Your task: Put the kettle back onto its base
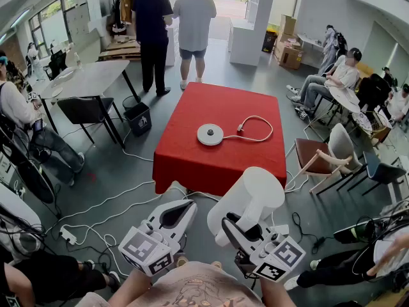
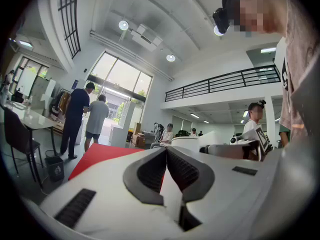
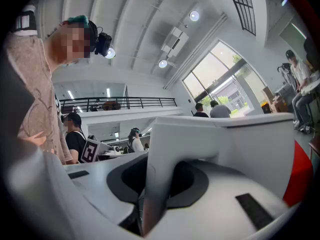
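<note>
A white kettle [image 1: 250, 200] hangs in the air short of the near edge of the red table [image 1: 192, 162]. My right gripper [image 1: 234, 226] is shut on the kettle's handle [image 3: 159, 184]; the kettle's body [image 3: 240, 149] fills the right gripper view. The round white base [image 1: 210, 134] lies near the middle of the table, and its cord [image 1: 257, 132] loops off to the right. My left gripper [image 1: 184, 207] hovers to the left of the kettle, level, its jaws together with nothing between them. In the left gripper view the left gripper [image 2: 166, 153] points over the table.
Two people [image 1: 174, 31] stand at the table's far end. A chair [image 1: 323, 158] is at the right of the table, where more people sit. Cables [image 1: 108, 210] trail over the floor at the left. A black bin [image 1: 137, 117] stands by a grey table [image 1: 89, 78].
</note>
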`<state>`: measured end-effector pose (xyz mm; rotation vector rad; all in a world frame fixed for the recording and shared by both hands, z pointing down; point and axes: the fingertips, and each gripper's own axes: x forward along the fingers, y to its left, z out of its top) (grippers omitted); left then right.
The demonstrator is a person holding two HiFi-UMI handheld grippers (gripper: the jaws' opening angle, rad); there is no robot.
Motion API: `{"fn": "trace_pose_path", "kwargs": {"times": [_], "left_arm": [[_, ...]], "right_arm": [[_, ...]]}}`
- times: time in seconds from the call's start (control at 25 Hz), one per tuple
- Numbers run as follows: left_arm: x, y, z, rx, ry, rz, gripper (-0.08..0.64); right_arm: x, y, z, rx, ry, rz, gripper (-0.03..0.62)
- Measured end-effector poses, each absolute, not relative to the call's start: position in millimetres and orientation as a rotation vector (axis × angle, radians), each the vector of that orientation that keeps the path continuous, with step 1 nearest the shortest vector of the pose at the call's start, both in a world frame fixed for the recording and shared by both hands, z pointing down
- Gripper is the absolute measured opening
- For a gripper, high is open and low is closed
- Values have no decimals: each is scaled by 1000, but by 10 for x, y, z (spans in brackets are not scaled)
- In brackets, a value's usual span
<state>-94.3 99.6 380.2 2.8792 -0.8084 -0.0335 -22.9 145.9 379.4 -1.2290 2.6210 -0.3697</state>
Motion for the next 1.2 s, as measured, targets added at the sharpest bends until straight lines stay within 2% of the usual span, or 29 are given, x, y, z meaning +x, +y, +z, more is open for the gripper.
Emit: {"fn": "trace_pose_path", "kwargs": {"times": [1.2], "left_arm": [[-1327,831,3873,2882,-694,-31,-9]], "right_arm": [[-489,1286,3723,-1295,2557,-365,89]]}}
